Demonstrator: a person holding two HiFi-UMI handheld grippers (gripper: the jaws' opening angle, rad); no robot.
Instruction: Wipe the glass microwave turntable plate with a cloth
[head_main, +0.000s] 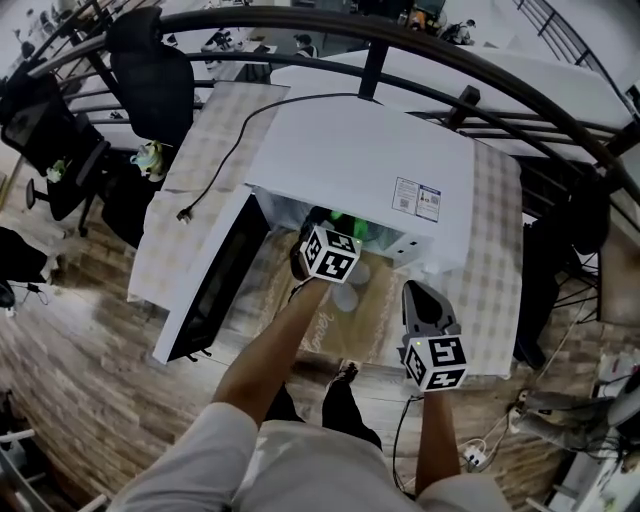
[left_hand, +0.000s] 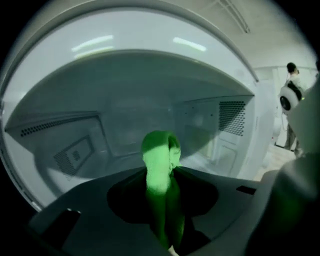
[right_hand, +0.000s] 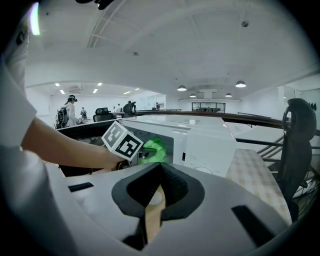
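My left gripper reaches into the open white microwave, shut on a bright green cloth. In the left gripper view the cloth stands bunched between the dark jaws of the left gripper, inside the pale cavity. A pale round shape lies on the table just in front of the opening; it may be the glass plate, I cannot tell. My right gripper hangs in front of the microwave's right side, jaws together and empty. The right gripper looks toward the cloth.
The microwave door swings open to the left. A black power cord trails over the checked tablecloth. Office chairs and a curved black railing stand behind the table. A person stands far off.
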